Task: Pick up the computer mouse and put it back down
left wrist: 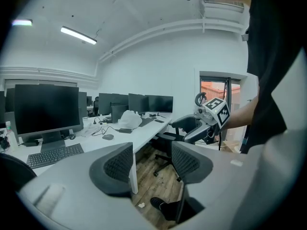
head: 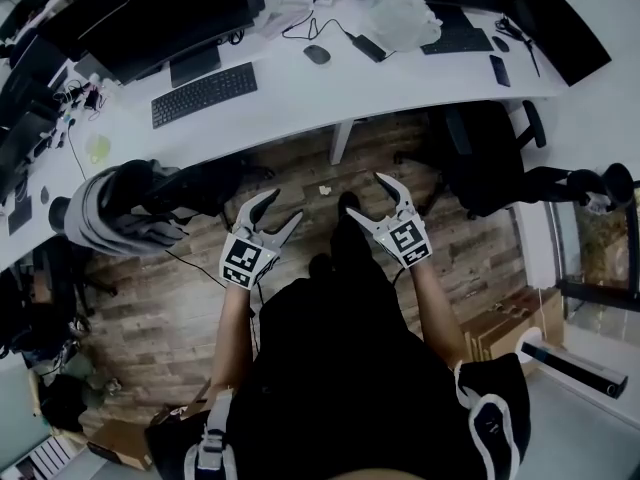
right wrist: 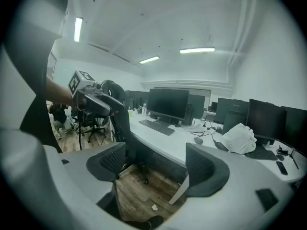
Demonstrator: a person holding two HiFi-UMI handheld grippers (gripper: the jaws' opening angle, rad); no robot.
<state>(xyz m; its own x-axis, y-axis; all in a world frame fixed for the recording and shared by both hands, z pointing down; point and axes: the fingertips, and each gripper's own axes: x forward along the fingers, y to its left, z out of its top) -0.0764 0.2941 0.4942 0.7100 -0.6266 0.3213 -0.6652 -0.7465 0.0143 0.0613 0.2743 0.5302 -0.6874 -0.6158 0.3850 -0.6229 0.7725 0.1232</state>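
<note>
Small distant mouse (head: pixel 317 54), detail indistinct

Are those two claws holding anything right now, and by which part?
Nothing is held. The left gripper and right gripper are both open and empty; the mouse lies on the desk.

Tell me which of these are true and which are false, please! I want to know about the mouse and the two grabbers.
1. The computer mouse lies on the white desk. True.
2. The left gripper is holding the mouse. False: its jaws are apart with nothing between them, and it is held over the wooden floor.
3. The right gripper is open. True.
4. The keyboard is on the floor. False: it lies on the desk, to the left of the mouse in the head view.
</note>
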